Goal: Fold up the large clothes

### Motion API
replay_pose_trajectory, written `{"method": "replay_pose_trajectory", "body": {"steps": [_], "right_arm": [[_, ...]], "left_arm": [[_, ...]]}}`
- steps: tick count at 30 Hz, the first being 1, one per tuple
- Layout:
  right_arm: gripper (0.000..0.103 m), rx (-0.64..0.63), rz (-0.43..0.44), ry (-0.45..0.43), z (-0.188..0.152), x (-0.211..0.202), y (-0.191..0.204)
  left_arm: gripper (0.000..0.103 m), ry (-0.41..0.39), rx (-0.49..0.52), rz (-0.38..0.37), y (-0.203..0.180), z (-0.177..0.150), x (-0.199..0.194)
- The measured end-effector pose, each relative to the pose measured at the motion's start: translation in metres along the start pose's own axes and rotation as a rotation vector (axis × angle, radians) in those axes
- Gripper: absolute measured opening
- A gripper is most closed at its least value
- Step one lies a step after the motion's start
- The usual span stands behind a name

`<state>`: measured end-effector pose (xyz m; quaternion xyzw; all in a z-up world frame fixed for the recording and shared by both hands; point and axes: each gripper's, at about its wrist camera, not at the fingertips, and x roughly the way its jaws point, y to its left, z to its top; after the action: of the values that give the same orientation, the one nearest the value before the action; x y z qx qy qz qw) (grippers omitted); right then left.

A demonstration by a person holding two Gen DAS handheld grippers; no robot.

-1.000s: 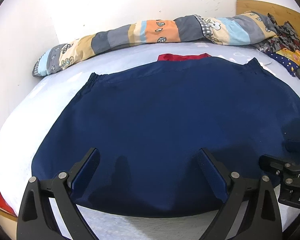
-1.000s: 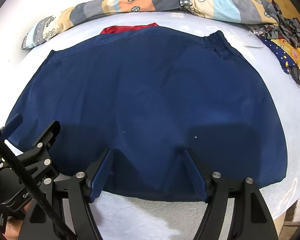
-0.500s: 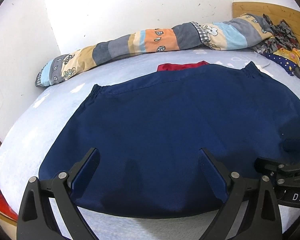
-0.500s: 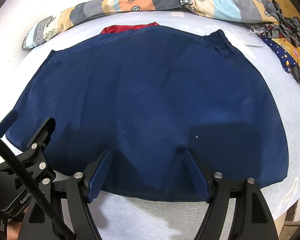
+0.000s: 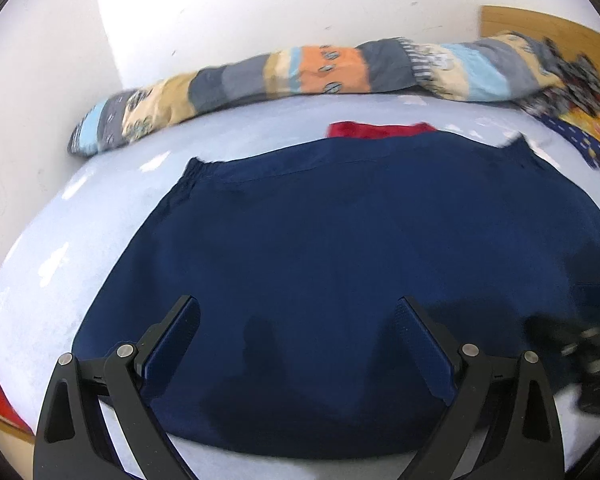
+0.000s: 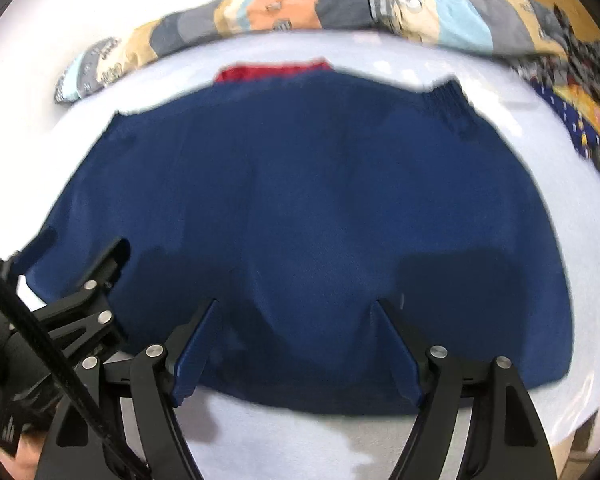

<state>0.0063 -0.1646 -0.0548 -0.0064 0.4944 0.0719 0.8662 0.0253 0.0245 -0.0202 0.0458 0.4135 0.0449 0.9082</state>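
Note:
A large navy blue garment (image 5: pixel 340 272) (image 6: pixel 300 216) lies spread flat on the pale bed sheet (image 5: pixel 100 208), its elastic waistband at the far side. My left gripper (image 5: pixel 296 320) hovers open over its near left part, nothing between the fingers. My right gripper (image 6: pixel 296 320) is open above the near hem, empty too. In the right wrist view the left gripper (image 6: pixel 96 276) shows at the lower left. The left wrist view shows the right gripper's blurred body at its right edge.
A red cloth (image 5: pixel 380 130) (image 6: pixel 272 72) peeks out behind the waistband. A long patchwork bolster (image 5: pixel 300 72) (image 6: pixel 284 12) lies along the white wall. A heap of patterned clothes (image 5: pixel 576 116) (image 6: pixel 572 92) sits at the far right by a wooden board (image 5: pixel 540 24).
The left gripper has drawn back and slightly up, so more wall and bed show in its view. Both views have turned blurry. Neither gripper has closed on anything.

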Motion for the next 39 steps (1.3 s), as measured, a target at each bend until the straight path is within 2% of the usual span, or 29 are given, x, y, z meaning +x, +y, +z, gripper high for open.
{"method": "replay_pose_trajectory", "body": {"steps": [3, 6, 8, 9, 11, 13, 14, 15, 17, 19, 21, 25, 29, 33, 39], "right_arm": [[0.081, -0.034, -0.008, -0.058, 0.029, -0.004, 0.003], [0.081, -0.031, 0.056, 0.033, 0.050, 0.024, 0.004], [0.082, 0.000, 0.062, 0.099, 0.053, 0.048, 0.001], [0.088, 0.006, 0.058, 0.128, 0.051, 0.060, 0.001], [0.094, -0.029, 0.059, 0.124, 0.049, 0.065, 0.008], [0.088, -0.044, 0.077, 0.120, 0.051, 0.060, 0.011], [0.080, -0.030, 0.147, 0.103, 0.053, 0.050, 0.006], [0.079, -0.009, 0.200, 0.084, 0.055, 0.039, 0.000], [0.079, 0.024, 0.247, 0.025, 0.060, 0.011, -0.024], [0.080, 0.051, 0.246, -0.032, 0.062, -0.013, -0.055], [0.080, 0.146, 0.254, -0.064, 0.060, -0.031, -0.105], [0.079, 0.331, 0.291, -0.082, 0.046, -0.047, -0.189], [0.070, 0.454, 0.307, -0.053, 0.029, -0.045, -0.245], [0.068, 0.538, 0.375, -0.015, 0.016, -0.032, -0.273], [0.064, 0.569, 0.431, 0.111, -0.001, 0.000, -0.273]], "left_arm": [[0.098, 0.092, -0.047, 0.024, 0.020, 0.012, 0.025], [0.098, 0.196, -0.141, 0.006, 0.041, 0.007, 0.051], [0.098, 0.193, -0.154, -0.002, 0.044, 0.002, 0.054], [0.098, 0.191, -0.134, 0.006, 0.042, 0.002, 0.053], [0.098, 0.193, -0.116, 0.014, 0.039, 0.004, 0.050], [0.098, 0.184, -0.150, -0.010, 0.040, 0.007, 0.045], [0.098, 0.181, -0.166, -0.027, 0.041, 0.011, 0.042], [0.098, 0.179, -0.171, -0.036, 0.040, 0.013, 0.041], [0.098, 0.166, -0.164, -0.060, 0.033, 0.020, 0.036], [0.098, 0.158, -0.139, -0.082, 0.024, 0.024, 0.032], [0.098, 0.149, -0.114, -0.095, 0.015, 0.024, 0.029], [0.098, 0.147, -0.041, -0.098, -0.005, 0.018, 0.029], [0.098, 0.164, -0.007, -0.098, -0.015, 0.012, 0.034], [0.098, 0.161, -0.001, -0.095, -0.017, 0.010, 0.033], [0.098, 0.164, -0.012, -0.098, -0.017, 0.007, 0.032]]}}
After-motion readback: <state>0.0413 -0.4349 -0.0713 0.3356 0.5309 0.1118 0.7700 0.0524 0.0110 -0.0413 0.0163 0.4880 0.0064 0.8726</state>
